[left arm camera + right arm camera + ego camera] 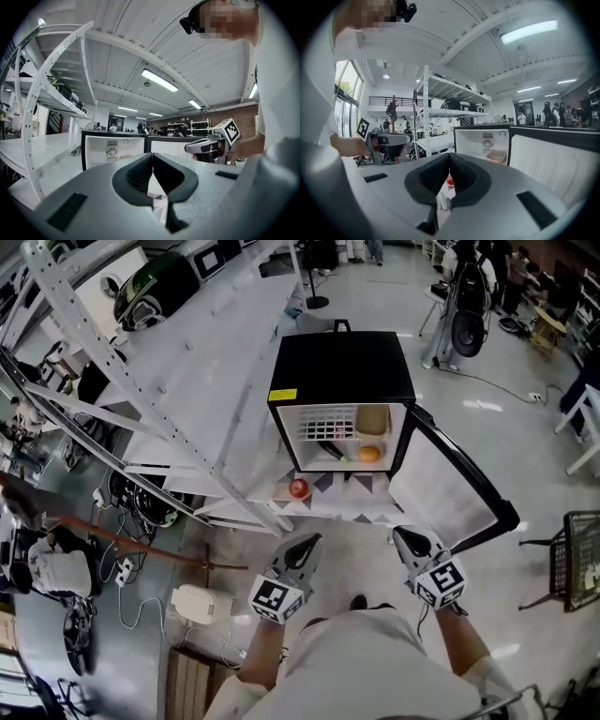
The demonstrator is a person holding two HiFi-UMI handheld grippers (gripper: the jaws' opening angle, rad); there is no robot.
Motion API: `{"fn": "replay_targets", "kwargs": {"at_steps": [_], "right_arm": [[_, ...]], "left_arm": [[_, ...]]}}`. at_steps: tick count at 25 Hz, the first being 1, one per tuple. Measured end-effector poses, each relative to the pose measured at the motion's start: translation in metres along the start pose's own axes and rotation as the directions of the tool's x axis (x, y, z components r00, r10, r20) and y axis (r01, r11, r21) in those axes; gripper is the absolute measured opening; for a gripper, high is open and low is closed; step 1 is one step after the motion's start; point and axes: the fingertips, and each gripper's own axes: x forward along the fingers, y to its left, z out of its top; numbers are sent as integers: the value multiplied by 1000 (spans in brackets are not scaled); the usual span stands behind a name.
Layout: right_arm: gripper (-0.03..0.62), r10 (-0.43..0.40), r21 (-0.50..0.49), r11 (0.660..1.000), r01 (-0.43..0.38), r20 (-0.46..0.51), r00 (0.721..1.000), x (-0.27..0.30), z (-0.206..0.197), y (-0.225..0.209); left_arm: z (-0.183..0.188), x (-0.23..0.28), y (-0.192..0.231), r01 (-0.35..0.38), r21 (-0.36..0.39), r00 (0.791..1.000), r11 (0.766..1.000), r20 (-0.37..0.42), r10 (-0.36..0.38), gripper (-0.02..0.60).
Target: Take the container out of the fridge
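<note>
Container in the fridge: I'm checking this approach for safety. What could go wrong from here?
1. The left gripper and right gripper both have their jaws together; unless one opens, it would likely shove the container deeper along its wire shelf.
2. The open door reaches out beside the right gripper and could be bumped.
3. The apple in front of the fridge might get knocked.
</note>
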Motion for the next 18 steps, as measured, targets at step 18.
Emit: {"fn": "replay_targets", "kwargs": {"at_steps": [18], "right_arm": [[8, -58, 25, 998, 59, -30, 998, 27, -2, -14]], "left_arm": [[-1, 26, 31, 74, -10, 997, 997, -13, -74, 5]]}}
